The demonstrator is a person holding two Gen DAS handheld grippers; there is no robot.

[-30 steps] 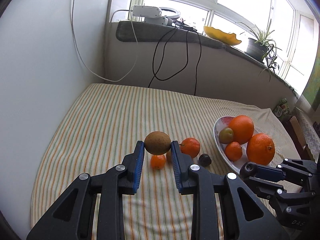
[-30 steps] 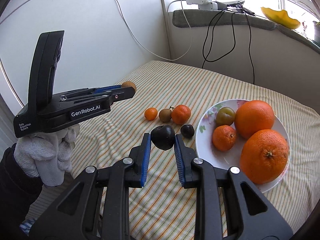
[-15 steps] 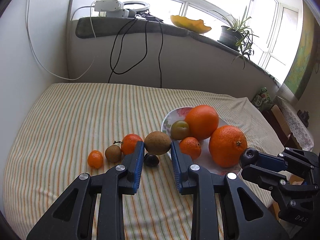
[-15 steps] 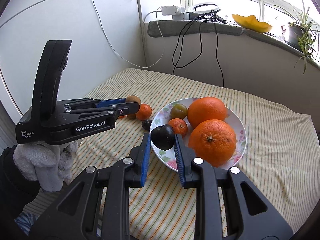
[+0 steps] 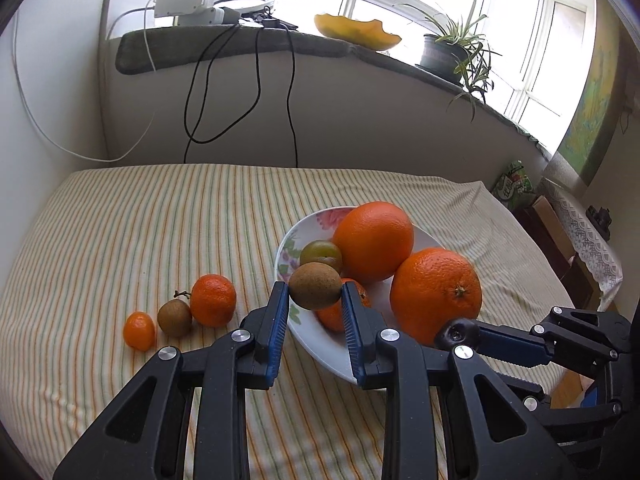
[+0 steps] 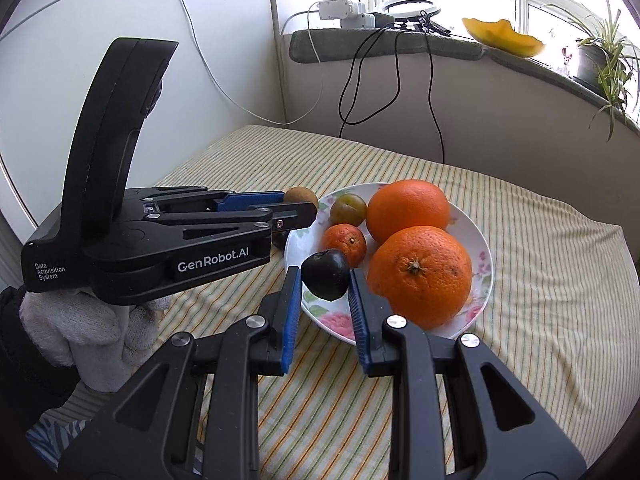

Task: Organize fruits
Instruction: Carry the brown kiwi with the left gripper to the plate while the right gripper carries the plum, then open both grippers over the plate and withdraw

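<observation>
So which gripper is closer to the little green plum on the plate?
Left. The left gripper, holding a brown fruit, hangs right beside the green plum. The right gripper, holding a dark plum, is at the plate's near edge, farther off.

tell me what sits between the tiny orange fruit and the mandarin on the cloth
A small brown fruit with a stem sits between the tiny orange fruit and the mandarin, seen in the left wrist view.

Glossy plate [image 5: 340, 364] (floral glaze) on woven striped cloth [image 5: 160, 220].
</observation>
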